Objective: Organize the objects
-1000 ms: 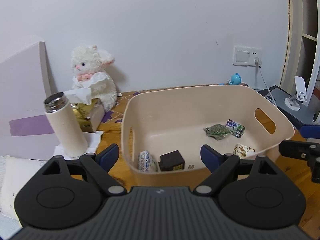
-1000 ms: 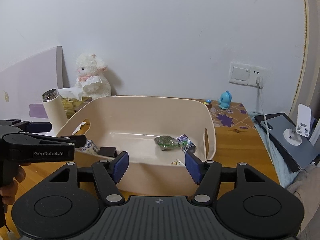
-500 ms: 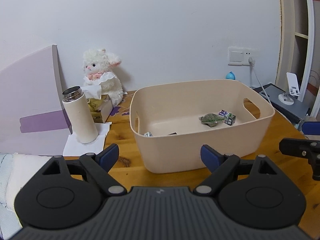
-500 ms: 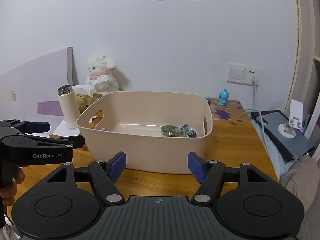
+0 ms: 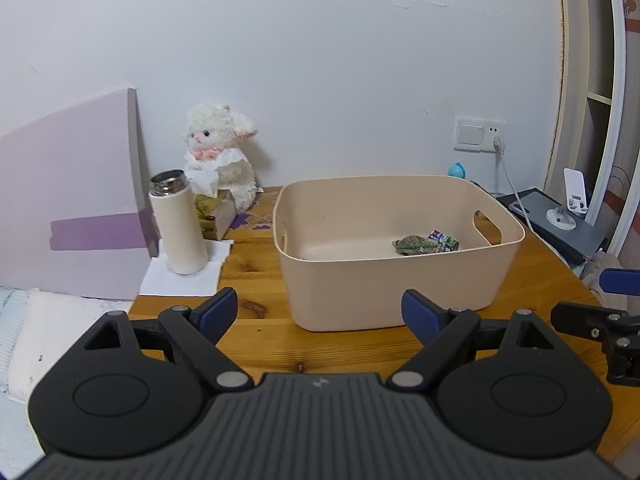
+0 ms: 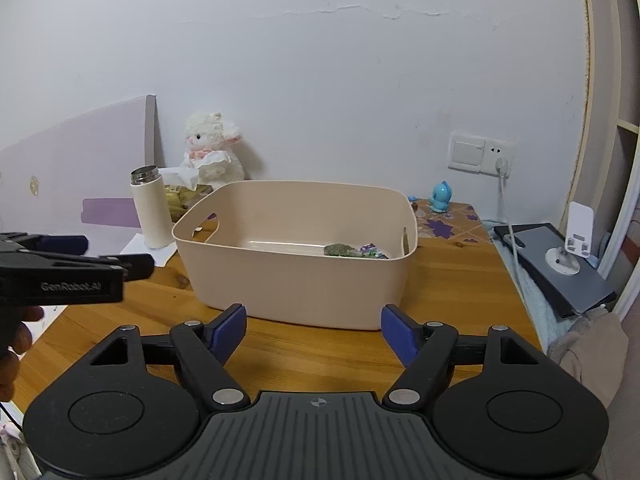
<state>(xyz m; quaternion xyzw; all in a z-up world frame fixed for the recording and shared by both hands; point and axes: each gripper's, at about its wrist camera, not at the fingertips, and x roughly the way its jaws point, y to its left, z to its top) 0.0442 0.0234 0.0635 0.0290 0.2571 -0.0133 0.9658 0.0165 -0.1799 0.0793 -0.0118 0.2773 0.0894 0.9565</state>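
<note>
A beige plastic bin (image 5: 384, 280) (image 6: 296, 280) stands on the wooden table (image 5: 256, 344). Inside it lie a green packet (image 5: 412, 243) (image 6: 340, 250) and a small purple wrapped item (image 5: 442, 238) (image 6: 370, 249); the near wall hides the rest of its floor. My left gripper (image 5: 320, 312) is open and empty, in front of the bin and apart from it. My right gripper (image 6: 314, 330) is open and empty, also in front of the bin. The left gripper shows at the left of the right wrist view (image 6: 80, 270).
A white bottle (image 5: 178, 224) stands on a napkin left of the bin, by a tissue box (image 5: 212, 212) and a white plush lamb (image 5: 220, 152). A lilac board (image 5: 68, 208) leans at the left. A blue figurine (image 6: 440, 196), cable and dark tablet (image 6: 556, 264) lie at the right.
Both grippers have drawn back from the bin and dropped lower, so the bin looks smaller and its near wall hides more of the contents. Both stay open.
</note>
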